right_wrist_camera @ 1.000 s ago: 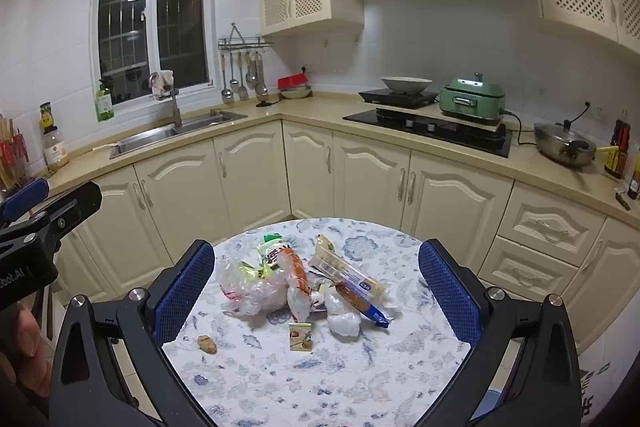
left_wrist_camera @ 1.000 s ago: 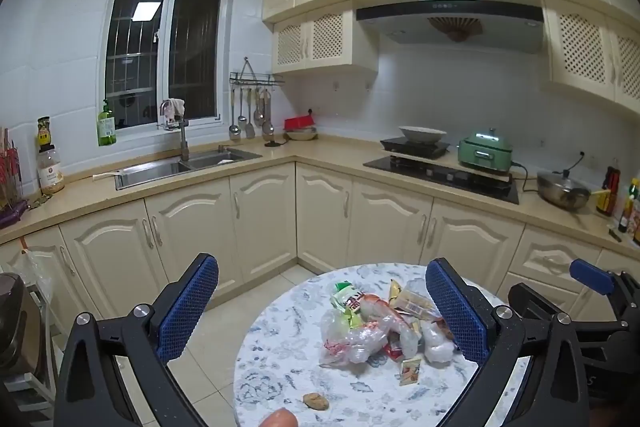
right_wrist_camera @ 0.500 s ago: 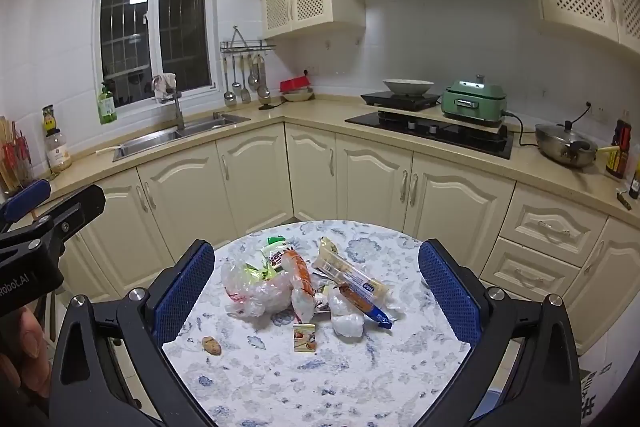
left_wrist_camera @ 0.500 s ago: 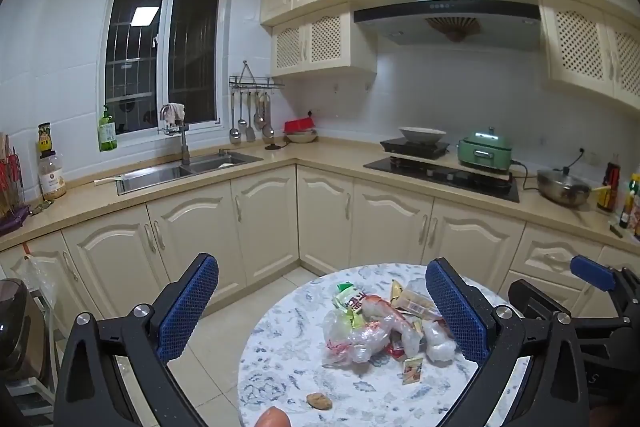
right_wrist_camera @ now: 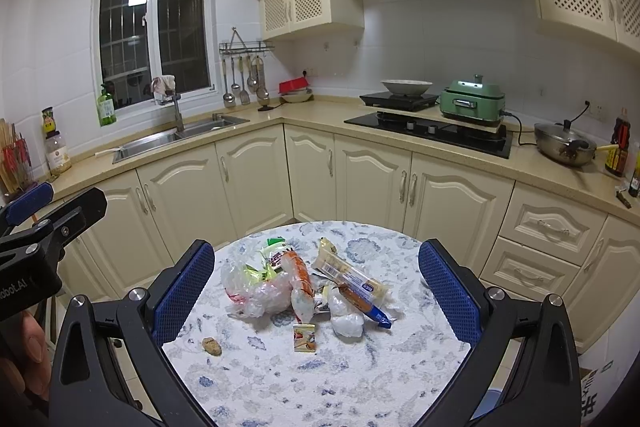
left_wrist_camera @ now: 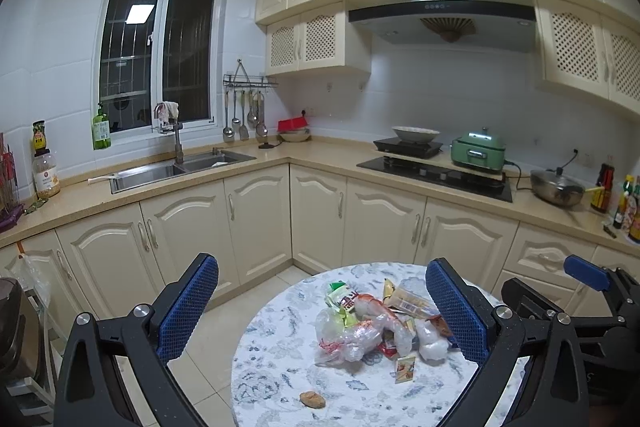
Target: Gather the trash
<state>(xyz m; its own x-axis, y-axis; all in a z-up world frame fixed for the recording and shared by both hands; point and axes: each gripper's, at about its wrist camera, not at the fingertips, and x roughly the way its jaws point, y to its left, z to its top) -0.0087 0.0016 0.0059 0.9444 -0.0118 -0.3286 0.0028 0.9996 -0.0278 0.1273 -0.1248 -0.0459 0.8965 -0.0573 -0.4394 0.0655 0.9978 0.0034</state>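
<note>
Claws: left claw (left_wrist_camera: 320, 311) and right claw (right_wrist_camera: 316, 291) both spread, nothing gripped.
Trash: wrapper pile (right_wrist_camera: 304, 287) centred ahead of right claw, on tabletop (right_wrist_camera: 280, 379).

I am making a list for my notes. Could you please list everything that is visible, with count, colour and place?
round table: one, white with blue pattern, centre front
trash pile: one heap, clear bags and colourful wrappers, table middle
small packet: one, beige, in front of the pile
brown lump: one, brown, table left
sink: one, steel, under window
green bottle: one, windowsill
green cooker: one, over the stove
pan: one, steel, right counter
left hand-held gripper: one, black with blue pads, open
right hand-held gripper: one, same, open
</note>
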